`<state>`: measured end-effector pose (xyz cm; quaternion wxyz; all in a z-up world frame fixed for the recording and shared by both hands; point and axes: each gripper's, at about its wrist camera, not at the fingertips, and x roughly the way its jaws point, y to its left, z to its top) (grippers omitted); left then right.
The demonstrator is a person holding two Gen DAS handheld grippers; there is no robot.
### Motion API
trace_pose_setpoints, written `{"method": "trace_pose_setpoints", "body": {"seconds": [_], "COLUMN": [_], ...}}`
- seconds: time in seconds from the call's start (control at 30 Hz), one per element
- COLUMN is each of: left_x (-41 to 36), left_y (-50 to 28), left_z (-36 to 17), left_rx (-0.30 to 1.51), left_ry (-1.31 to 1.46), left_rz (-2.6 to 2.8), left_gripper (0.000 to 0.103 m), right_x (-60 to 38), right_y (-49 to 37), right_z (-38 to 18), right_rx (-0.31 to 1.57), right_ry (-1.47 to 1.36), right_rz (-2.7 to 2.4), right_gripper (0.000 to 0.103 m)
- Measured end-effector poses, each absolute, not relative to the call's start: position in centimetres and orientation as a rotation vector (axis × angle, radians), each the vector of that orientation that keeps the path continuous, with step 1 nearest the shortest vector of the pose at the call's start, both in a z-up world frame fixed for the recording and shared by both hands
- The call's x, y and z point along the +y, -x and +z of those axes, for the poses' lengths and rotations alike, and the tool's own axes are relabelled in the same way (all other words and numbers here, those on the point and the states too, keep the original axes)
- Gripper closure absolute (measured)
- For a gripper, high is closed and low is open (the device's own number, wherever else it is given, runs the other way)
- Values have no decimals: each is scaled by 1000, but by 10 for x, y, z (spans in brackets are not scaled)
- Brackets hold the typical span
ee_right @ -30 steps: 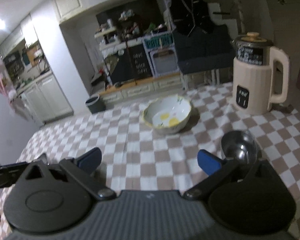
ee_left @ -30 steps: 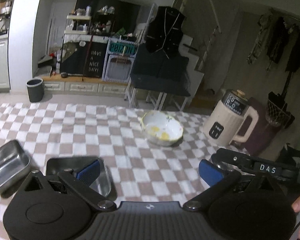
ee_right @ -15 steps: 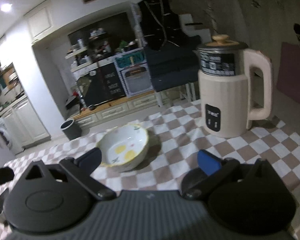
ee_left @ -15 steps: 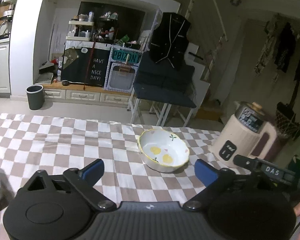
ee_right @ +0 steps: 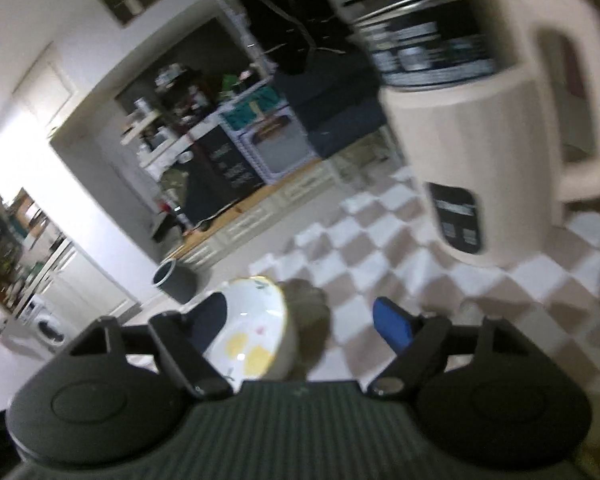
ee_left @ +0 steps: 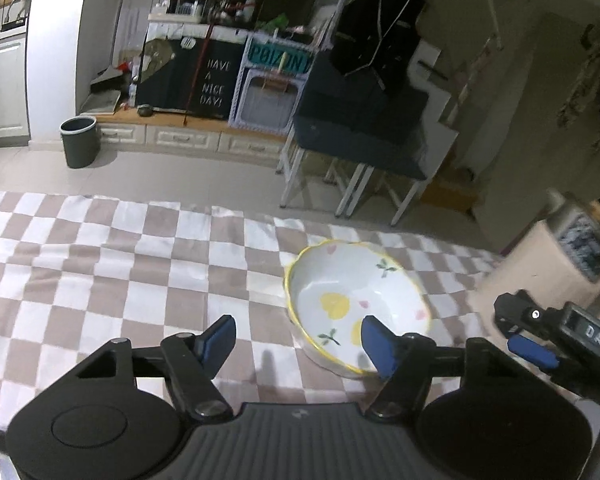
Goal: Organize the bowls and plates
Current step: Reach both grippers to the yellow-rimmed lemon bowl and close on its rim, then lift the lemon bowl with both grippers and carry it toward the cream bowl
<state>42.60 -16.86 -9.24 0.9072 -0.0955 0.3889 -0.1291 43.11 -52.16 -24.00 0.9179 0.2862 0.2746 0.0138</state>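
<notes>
A white bowl [ee_left: 356, 300] with a yellow rim and yellow hearts sits on the checkered tablecloth [ee_left: 100, 272]. My left gripper [ee_left: 298, 340] straddles the bowl's near left rim: its right pad is over the inside and its left pad is outside. The jaws are closing and the pads do not press on the rim. In the right wrist view the bowl [ee_right: 256, 336] is low and left of centre. My right gripper [ee_right: 302, 320] straddles the opposite rim, jaws closing, pads clear of it. The right gripper [ee_left: 520, 332] also shows beside the bowl in the left wrist view.
A cream electric kettle [ee_right: 480, 140] stands on the table just right of the bowl, close to the right gripper, and shows blurred as the kettle [ee_left: 572, 256] in the left view. The table's far edge runs behind the bowl; dark chairs [ee_left: 360, 128] and a bin [ee_left: 79, 142] stand beyond.
Both grippers came forward and down onto the bowl from either side, and their jaws narrowed. The steel containers and the small steel bowl have left the views. The right view has rolled.
</notes>
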Motion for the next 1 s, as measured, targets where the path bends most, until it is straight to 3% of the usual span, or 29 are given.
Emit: {"method": "trace_pose_setpoints", "body": {"seconds": [0.13,0.33,0.4,0.67,0.8,1.0], "left_x": [-182,-193,-194,-197,-195,-194], "left_y": [-448,-477,-486,-503,-505,-497], "left_z": [-106,-122,-127,-148,-152,-149], "left_rx": [817,846,854,895,889,902], "left_ry": [177,149,140,85,111,77], "left_rz": [-272,-254,-251,-310,-326,-339], "left_gripper": [36,53,61,90,92,93], "right_x": [-510,-503,-497,-492,-482,-471], "right_y": [-454,-479,-484,-502,-504,-502], "right_z": [-259,-279,-280,-289,-289,-280], "right_rx": [628,655,671,693,716,749], "right_ry": [-570,-600,-573,-566,-531,-407], "right_rz": [43,18,-2,22,35,35], "right_gripper": [21,31,49,72,85,87]}}
